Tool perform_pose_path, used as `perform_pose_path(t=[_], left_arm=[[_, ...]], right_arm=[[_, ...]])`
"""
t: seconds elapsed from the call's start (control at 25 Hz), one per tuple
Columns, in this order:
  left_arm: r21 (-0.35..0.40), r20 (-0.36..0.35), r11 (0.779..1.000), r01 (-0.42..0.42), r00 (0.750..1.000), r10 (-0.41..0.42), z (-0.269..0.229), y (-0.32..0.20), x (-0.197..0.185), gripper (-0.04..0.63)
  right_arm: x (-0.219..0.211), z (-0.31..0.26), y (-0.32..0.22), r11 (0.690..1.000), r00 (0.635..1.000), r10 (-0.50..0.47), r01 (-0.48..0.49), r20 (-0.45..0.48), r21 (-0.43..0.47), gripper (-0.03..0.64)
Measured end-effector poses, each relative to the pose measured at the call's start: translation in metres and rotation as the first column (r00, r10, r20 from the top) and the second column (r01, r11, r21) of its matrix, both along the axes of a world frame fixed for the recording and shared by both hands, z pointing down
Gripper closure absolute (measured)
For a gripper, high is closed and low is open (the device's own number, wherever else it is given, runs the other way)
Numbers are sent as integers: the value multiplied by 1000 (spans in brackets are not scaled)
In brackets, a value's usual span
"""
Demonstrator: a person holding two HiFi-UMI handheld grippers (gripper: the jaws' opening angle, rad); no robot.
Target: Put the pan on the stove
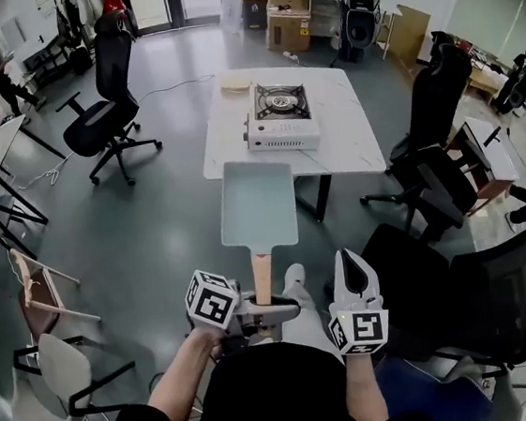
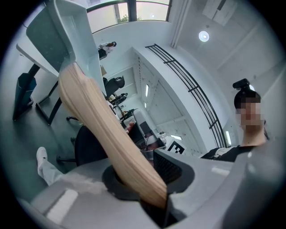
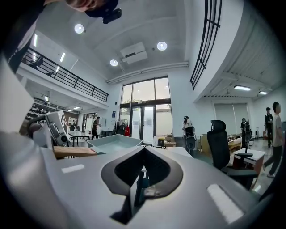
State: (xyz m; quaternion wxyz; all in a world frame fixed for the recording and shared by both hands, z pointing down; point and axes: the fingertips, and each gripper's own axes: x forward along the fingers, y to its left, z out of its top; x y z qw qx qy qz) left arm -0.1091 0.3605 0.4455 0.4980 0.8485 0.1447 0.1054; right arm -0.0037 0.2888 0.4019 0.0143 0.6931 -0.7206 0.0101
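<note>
Pan (image 1: 257, 204) hangs in the air short of the table (image 1: 354, 142), stove (image 1: 281, 116) at its 12 o'clock. Left gripper (image 1: 263, 312) clamps the wooden handle (image 1: 262, 276) at its end. Pan looks rigid and light, but a long lever, probably nose-heavy. Right gripper (image 1: 349, 263) is pinched together, empty. Black chair (image 1: 439, 185) at 2 o'clock, off the path.

Bright, even light fills the room. It comes from round ceiling lamps (image 3: 79, 28) high above the right jaws and from tall windows (image 3: 147, 112) far ahead of them, washed pale. The floor (image 1: 152, 227) has a soft sheen, and the shadow under the desk (image 1: 349, 138) is faint. Both gripper views bend straight lines and go black at the corners. The pan handle (image 2: 103, 129), right at the left jaws, is blurred.
</note>
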Motion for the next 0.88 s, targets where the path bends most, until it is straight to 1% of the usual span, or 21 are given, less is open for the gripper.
perform_pose_path(t=[0.08, 0.32, 0.48, 0.56, 0.68, 0.88], left_arm=[[0, 5, 1000, 1, 1000, -1, 1, -11, 7, 499], [-3, 9, 1000, -2, 1000, 2, 0, -40, 29, 497], [7, 7, 1000, -6, 1000, 6, 2, -62, 39, 497], [5, 10, 1000, 1, 1000, -1, 3, -73, 46, 495], [-8, 7, 1000, 13, 1000, -13, 4, -91, 57, 495], [-13, 3, 1000, 15, 1000, -15, 7, -123, 70, 494]], right_arm=[[7, 4, -9, 1000, 1000, 5, -6, -7, -4, 626], [26, 12, -38, 1000, 1000, 4, -4, 17, -22, 626], [39, 18, -60, 999, 999, 5, -3, 49, -39, 626], [44, 20, -72, 999, 999, 1, 1, 38, -48, 626], [49, 24, -90, 998, 1000, -17, 16, -4, -59, 626], [60, 26, -121, 998, 1000, -18, 18, 2, -60, 626]])
